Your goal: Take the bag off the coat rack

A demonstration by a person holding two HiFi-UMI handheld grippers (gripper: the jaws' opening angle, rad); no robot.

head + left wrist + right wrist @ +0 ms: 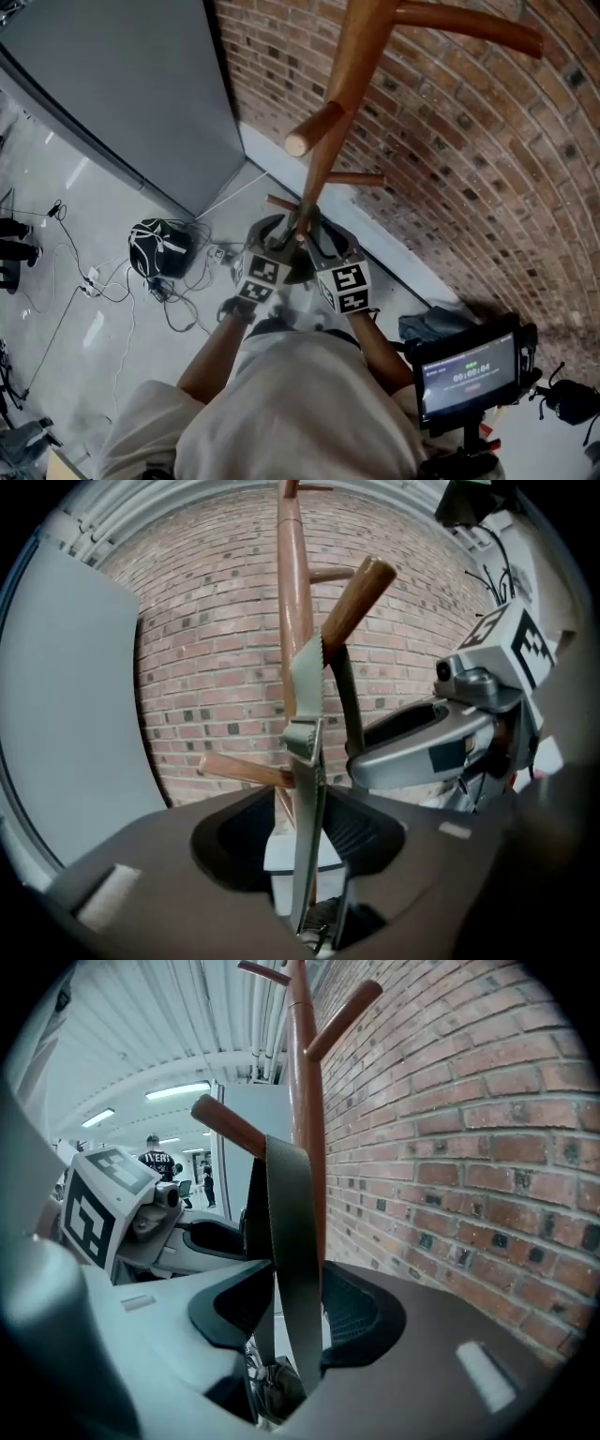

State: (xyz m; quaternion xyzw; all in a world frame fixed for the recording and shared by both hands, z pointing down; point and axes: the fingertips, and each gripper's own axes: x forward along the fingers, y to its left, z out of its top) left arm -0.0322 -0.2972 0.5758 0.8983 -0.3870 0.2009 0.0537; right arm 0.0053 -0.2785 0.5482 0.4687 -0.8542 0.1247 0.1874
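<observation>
Grey strap [292, 1241] of the bag [274, 1387] hangs on a peg [230, 1127] of the coat rack [302, 1072], and the left claw [300, 841] and right claw [295, 1312] are both wide open around it without squeezing, so lifting it off is not yet done.

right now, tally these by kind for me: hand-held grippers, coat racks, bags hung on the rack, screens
hand-held grippers: 2 (left hand-held gripper, right hand-held gripper)
coat rack: 1
bag hung on the rack by its strap: 1
screen: 1
total: 5
</observation>
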